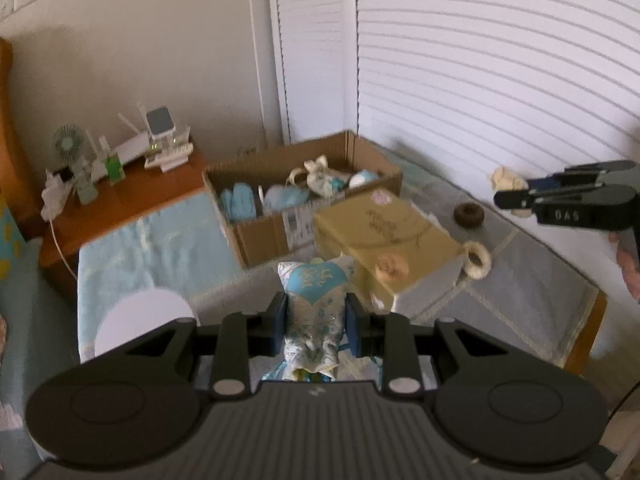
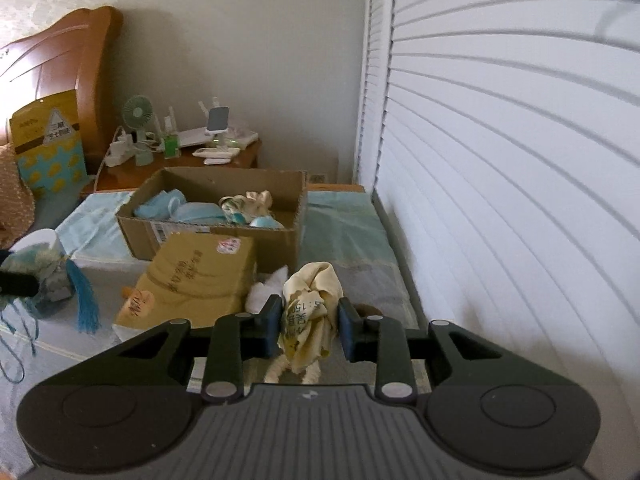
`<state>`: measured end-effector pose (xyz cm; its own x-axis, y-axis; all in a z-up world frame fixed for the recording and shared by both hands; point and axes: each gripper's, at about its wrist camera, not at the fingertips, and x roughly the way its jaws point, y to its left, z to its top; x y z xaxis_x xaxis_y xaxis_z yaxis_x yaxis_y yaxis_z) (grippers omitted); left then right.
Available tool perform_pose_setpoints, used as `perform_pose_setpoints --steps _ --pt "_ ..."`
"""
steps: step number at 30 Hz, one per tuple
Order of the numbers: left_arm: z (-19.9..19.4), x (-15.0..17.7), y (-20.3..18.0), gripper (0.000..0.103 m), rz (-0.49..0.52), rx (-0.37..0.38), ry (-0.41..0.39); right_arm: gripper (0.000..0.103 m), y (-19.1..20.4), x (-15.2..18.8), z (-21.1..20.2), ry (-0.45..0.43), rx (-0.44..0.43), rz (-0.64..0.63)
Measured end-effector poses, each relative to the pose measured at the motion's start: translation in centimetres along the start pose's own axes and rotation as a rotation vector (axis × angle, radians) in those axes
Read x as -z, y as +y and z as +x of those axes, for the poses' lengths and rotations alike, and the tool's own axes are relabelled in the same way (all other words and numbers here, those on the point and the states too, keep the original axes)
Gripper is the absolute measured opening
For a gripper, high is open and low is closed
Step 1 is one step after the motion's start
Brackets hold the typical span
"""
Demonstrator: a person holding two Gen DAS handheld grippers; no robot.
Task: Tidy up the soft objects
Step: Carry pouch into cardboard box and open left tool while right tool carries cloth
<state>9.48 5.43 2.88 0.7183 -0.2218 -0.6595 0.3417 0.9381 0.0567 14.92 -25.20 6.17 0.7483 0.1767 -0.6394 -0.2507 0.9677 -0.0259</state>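
Note:
My left gripper (image 1: pixel 316 322) is shut on a blue and silver embroidered pouch (image 1: pixel 314 304), held above the bed. From the right wrist view the same pouch (image 2: pixel 44 268) shows at the far left, a blue tassel (image 2: pixel 82 304) hanging from it. My right gripper (image 2: pixel 308 320) is shut on a cream cloth pouch (image 2: pixel 310 308) with printed characters. In the left wrist view that gripper (image 1: pixel 516 198) reaches in from the right edge with the cream pouch (image 1: pixel 506 178) at its tip. The open cardboard box (image 1: pixel 264 236) ahead holds several blue and cream soft items (image 1: pixel 280 196).
A closed tan box (image 1: pixel 384 236) lies in front of the open box, with a cream ring (image 1: pixel 478 262) and a dark ring (image 1: pixel 469 215) on the bed beside it. A white round object (image 1: pixel 140 320) stands left. A wooden nightstand (image 1: pixel 132 196) carries a fan and gadgets. White shutter doors (image 2: pixel 500 160) line the right.

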Motion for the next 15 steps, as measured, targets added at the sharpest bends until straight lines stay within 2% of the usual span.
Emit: perform_pose_setpoints --steps 8,12,15 --pt "0.7 -5.6 0.6 0.028 0.055 -0.009 -0.071 0.034 0.6 -0.9 0.0 -0.023 -0.036 -0.012" --pt "2.3 -9.7 1.2 0.028 0.074 -0.011 -0.119 0.034 0.6 -1.1 -0.1 -0.032 -0.048 -0.004" --pt "4.5 -12.2 1.8 0.028 0.076 0.000 -0.114 0.034 0.6 -1.1 -0.3 -0.037 -0.048 -0.003"
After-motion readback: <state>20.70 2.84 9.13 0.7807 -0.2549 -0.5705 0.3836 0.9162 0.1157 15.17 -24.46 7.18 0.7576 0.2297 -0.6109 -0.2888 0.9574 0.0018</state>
